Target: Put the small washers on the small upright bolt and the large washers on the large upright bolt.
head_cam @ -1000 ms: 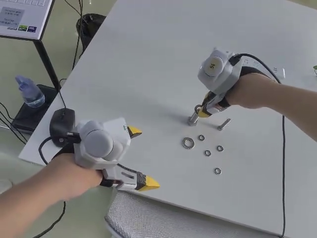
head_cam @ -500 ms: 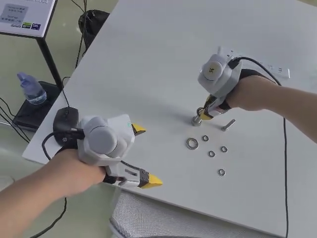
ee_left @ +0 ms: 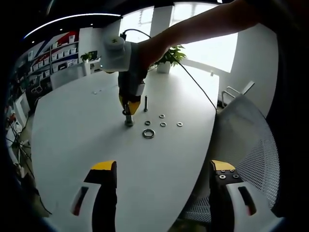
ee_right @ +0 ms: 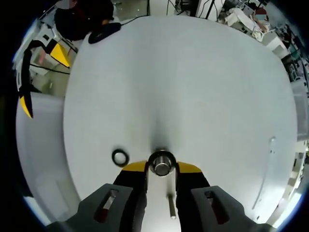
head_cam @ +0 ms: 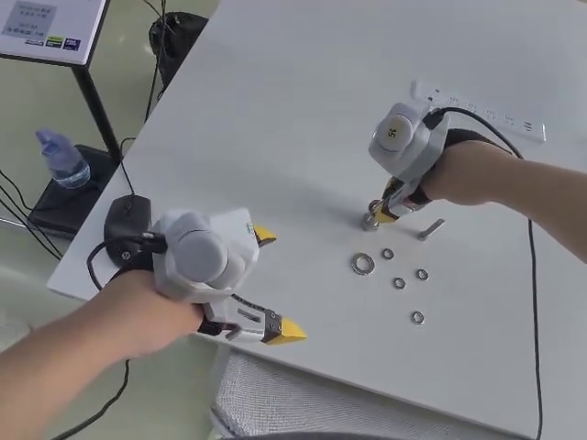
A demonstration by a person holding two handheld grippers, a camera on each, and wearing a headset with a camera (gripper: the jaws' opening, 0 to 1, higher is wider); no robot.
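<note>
While left gripper [head_cam: 277, 284] gapes empty, right gripper [ee_right: 161, 167] pinches a washer [ee_right: 161, 155] on the bolt [head_cam: 370, 221]; second washer [ee_right: 114, 157] beside.

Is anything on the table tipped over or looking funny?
Yes. The small bolt seems to lie on its side on the table, beside the right hand-held gripper, while the large bolt stands upright. Washers probably can't slide onto it like that.

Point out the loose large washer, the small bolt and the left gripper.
loose large washer [head_cam: 356, 265], head view, rim of the ring.
small bolt [head_cam: 430, 228], head view, middle of its shaft.
left gripper [head_cam: 278, 283], head view, midway between its yellow fingertips.
</note>
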